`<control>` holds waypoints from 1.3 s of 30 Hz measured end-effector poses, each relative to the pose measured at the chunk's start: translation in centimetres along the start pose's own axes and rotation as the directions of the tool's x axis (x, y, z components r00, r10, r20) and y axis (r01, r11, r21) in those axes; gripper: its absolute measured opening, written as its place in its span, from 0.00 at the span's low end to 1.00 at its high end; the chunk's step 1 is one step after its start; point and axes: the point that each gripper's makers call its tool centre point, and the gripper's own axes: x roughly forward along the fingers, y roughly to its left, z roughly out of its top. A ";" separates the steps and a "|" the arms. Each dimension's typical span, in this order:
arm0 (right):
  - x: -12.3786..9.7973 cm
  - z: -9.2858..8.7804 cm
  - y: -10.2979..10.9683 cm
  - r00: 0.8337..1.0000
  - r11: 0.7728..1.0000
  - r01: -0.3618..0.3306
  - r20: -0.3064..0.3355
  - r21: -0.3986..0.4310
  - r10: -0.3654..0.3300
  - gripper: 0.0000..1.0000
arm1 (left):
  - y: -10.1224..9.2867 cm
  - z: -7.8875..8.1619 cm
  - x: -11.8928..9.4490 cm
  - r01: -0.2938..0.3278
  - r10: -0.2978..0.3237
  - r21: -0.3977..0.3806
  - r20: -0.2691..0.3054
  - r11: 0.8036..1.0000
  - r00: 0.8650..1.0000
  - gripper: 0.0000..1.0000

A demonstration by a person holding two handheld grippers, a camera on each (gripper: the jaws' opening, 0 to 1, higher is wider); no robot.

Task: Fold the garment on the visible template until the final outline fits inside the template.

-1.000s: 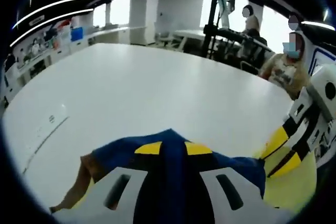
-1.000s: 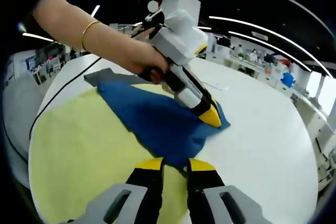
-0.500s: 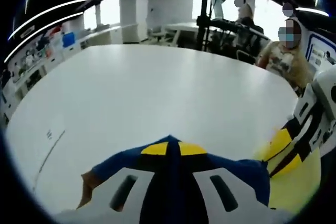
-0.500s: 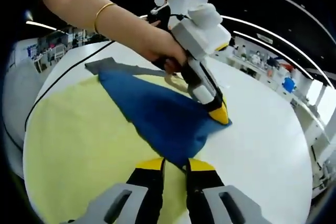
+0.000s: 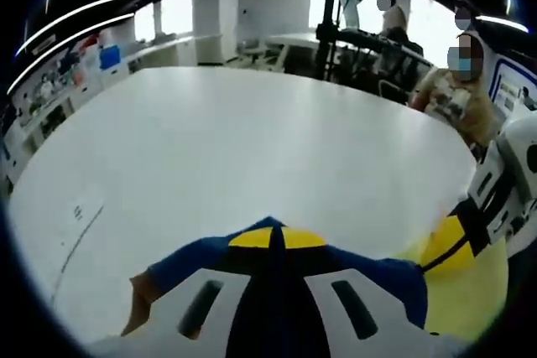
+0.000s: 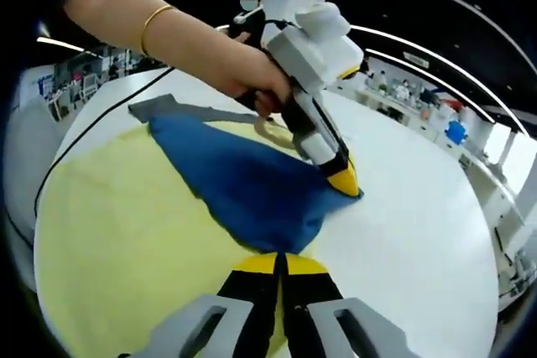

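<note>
A dark blue garment (image 6: 243, 182) with a grey part (image 6: 168, 106) at its far end lies over the yellow template (image 6: 109, 232) on the white table (image 6: 419, 207). My right gripper (image 6: 281, 264) is shut on the garment's near corner. My left gripper (image 6: 342, 180), held by a hand, pinches the garment's right corner just off the template. In the left gripper view my left gripper (image 5: 270, 237) is shut on the blue garment (image 5: 193, 257), which hides the gap between the jaws. The right gripper (image 5: 457, 236) enters from the right over the template (image 5: 470, 308).
A black cable (image 6: 84, 144) runs along the template's left edge. The white table (image 5: 252, 140) stretches wide beyond the garment. Two people (image 5: 457, 94) are at the table's far right, beside a dark stand (image 5: 331, 14). Desks line the room behind.
My right gripper's jaws have drawn together on the garment's near corner. The left gripper has shifted slightly, still pinching its corner. The garment's near edge now bunches closer to the right jaws.
</note>
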 end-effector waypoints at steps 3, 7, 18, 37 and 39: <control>-0.2 -0.2 0.1 1.000 0.999 -0.004 -0.012 -0.037 0.004 0.00 | 0.4 0.4 -0.3 -0.007 0.007 -0.044 0.018 0.999 1.000 0.00; -0.4 -0.5 0.1 1.000 0.998 -0.005 -0.031 -0.065 0.003 0.00 | 0.4 0.4 -0.4 -0.010 0.011 -0.052 0.021 0.999 1.000 0.00; -0.1 -0.5 -0.2 0.998 0.988 0.022 -0.051 -0.154 -0.030 0.02 | 0.5 0.7 -0.5 -0.017 0.018 -0.067 0.022 0.998 1.000 0.00; -1.0 -0.3 -2.3 0.991 0.986 0.130 -0.027 0.106 -0.128 0.00 | 1.9 1.9 -0.9 -0.051 0.071 -0.199 0.095 0.979 0.993 0.00; -0.9 -0.5 -2.4 0.991 0.985 0.131 -0.037 0.110 -0.127 0.00 | 1.7 1.9 -0.6 -0.053 0.072 -0.196 0.092 0.979 0.993 0.00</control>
